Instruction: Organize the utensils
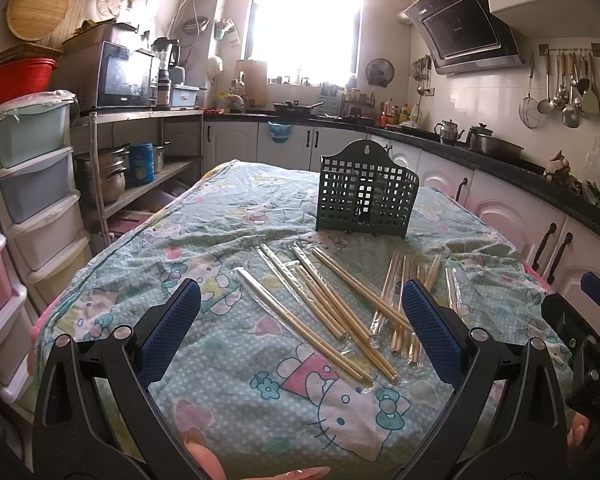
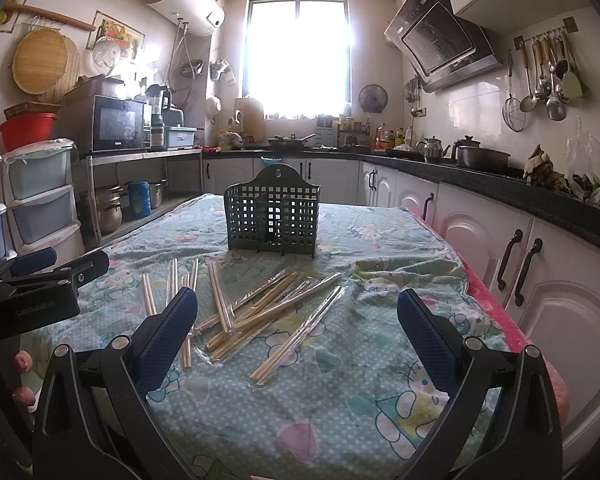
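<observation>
Both my tongs wide apart, nothing held: left gripper (image 1: 300,320), right gripper (image 2: 296,320). Chopsticks (image 1: 332,308) lie scattered mid-table on the cartoon-cat cloth (image 1: 228,392), most in clear wrappers; dark mesh holder (image 1: 366,196) stands upright behind them twd the far edge. Sticks prob light, stiff, wrappers slippery, so I'd pinch mid-length. Text: "Galanz" on microwave (image 2: 118,122), I think; too small to be sure.

Daylight enters through the window (image 1: 306,16) at the far wall; pane blown out to white in both views, haze spreading around it. Room otherwise evenly lit, shadows soft. Strong fisheye curvature; corners vignetted black. Focus sharp centrally, slightly soft toward the edges.
</observation>
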`<state>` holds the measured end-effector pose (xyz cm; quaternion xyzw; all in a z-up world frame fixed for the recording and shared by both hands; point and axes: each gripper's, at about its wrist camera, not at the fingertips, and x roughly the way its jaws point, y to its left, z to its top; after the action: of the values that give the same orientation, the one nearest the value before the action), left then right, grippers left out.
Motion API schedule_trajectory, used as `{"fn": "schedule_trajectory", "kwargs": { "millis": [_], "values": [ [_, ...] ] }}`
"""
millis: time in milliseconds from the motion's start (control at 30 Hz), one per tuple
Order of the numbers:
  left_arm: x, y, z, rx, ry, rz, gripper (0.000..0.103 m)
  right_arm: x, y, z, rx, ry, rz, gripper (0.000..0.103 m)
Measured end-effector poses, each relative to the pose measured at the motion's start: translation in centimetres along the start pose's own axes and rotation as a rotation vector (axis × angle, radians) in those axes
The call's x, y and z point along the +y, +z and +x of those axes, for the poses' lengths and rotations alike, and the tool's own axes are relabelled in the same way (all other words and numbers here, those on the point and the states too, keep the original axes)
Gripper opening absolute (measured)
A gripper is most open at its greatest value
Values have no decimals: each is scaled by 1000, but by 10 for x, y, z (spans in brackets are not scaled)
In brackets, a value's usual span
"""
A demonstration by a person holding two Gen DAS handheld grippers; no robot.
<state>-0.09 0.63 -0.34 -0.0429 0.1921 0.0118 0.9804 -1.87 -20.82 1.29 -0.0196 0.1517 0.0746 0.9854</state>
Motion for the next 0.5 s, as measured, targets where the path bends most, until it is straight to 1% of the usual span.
{"fn": "schedule_trajectory", "kwargs": {
  "millis": [467, 500],
  "values": [
    [0, 0, 0, 1, 0, 0, 93, 0, 1, -2, 3, 1, 0, 97],
    [1, 0, 0, 0, -1, -1, 92, 0, -3, 2, 3, 2, 0, 97]
  ]
}}
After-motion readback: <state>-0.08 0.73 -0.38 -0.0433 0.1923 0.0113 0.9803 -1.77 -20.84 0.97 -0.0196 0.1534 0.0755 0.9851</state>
